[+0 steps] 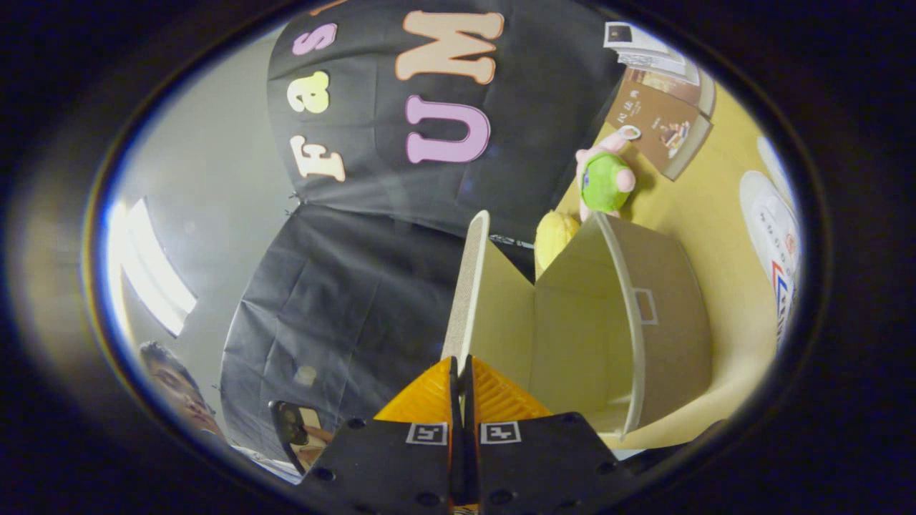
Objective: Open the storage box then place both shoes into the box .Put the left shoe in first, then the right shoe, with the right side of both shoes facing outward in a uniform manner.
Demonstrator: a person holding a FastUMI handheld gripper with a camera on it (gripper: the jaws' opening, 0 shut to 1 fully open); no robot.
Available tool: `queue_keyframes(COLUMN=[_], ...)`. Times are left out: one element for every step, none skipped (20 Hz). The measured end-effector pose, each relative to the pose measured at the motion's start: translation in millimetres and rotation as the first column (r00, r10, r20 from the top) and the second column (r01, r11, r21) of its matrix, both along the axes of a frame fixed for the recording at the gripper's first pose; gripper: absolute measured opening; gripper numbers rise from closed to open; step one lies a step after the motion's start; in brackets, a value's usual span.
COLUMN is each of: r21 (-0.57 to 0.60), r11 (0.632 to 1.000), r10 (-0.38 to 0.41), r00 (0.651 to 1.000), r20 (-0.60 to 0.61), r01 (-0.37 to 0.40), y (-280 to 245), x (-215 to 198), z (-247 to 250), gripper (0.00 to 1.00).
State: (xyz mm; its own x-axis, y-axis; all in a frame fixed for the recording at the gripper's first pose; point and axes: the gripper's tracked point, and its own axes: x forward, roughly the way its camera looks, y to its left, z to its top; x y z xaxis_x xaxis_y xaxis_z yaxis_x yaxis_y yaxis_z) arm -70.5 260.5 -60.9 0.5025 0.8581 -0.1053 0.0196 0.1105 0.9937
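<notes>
Storage box (622,322): near corner hidden behind gripper (461,375); floor inside not visible.
Lid (469,286): seen edge-on, lower end hidden between closed jaws.
Shoe (776,243): cut off at view's rim.
Yellow toy (554,236): partly hidden behind box wall.
Brown carton (662,121): print too small to tell.

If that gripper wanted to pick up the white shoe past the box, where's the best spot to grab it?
Probably its side wall near the opening: the white shoe lies on the yellow table beyond the storage box, so come from above. The gripper now pinches the box's lid.
</notes>
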Motion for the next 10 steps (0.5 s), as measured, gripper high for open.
queue_keyframes(r21=[-0.003,0.0,-0.001,0.008,0.008,0.01,0.023,0.045,0.059,0.068], r11=[1.0,1.0,1.0,0.999,0.999,0.999,0.999,0.998,0.997,0.996], r10=[0.009,0.022,0.022,0.037,0.038,0.044,0.048,0.051,0.053,0.058], r00=[1.0,1.0,1.0,0.999,0.999,0.999,0.998,0.998,0.998,0.998], r20=[0.006,0.011,0.016,0.021,0.024,0.031,0.031,0.029,0.024,0.018], r01=[-0.009,-0.022,-0.022,-0.037,-0.038,-0.044,-0.049,-0.052,-0.055,-0.059], y=[3.3,7.0,9.2,13.2,16.1,18.5,21.7,25.4,28.4,32.1], x=[1.4,1.2,3.4,2.3,2.7,3.3,2.9,4.3,4.7,5.9], z=[4.4,8.2,11.4,15.7,18.3,18.8,20.2,22.7,25.1,25.9], gripper=[0.03,0.03,0.03,0.03,0.03,0.03,0.03,0.03,0.03,0.03])
